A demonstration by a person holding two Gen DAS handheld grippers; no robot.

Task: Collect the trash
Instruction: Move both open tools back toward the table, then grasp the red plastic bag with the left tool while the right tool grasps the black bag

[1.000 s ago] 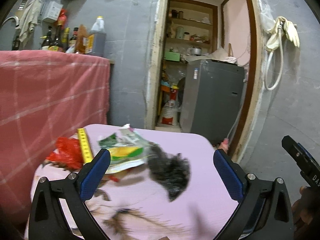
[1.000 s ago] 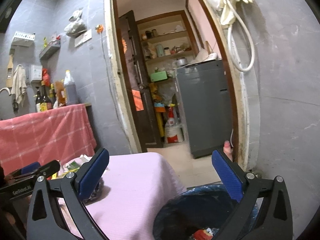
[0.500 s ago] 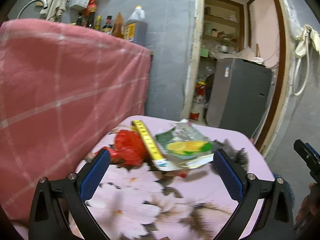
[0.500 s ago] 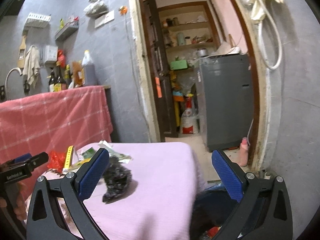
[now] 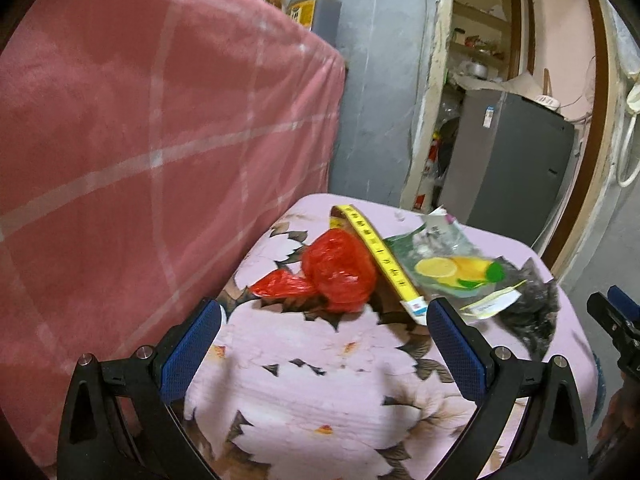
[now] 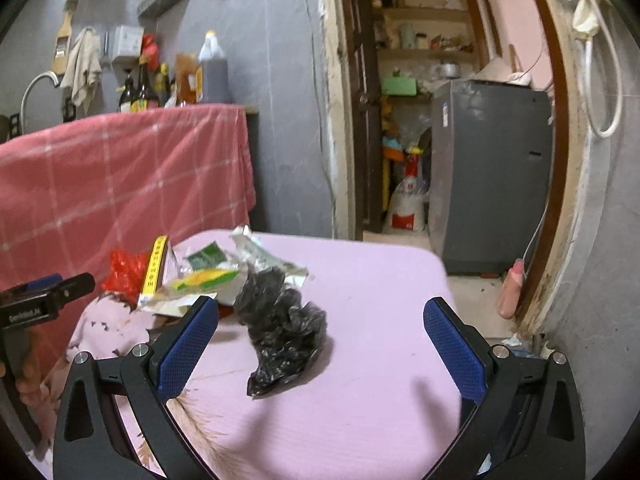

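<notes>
Trash lies on a pink floral tablecloth. A crumpled red plastic bag sits just beyond my open left gripper, with a yellow measuring tape and a lemon-printed wrapper to its right. A crumpled black plastic bag lies between the spread fingers of my open right gripper, slightly ahead of them; the same black bag shows at the right of the left wrist view. Neither gripper holds anything. The red bag, tape and wrapper appear left of the black bag.
A counter draped in red checked cloth rises close on the left, with bottles on top. Beyond the table a doorway opens onto a grey appliance and shelves. The right gripper's tip shows at the right edge.
Both grippers swung left and came down toward the table. The left now faces the red bag instead of the black one; the right left the bin and now frames the black bag.
</notes>
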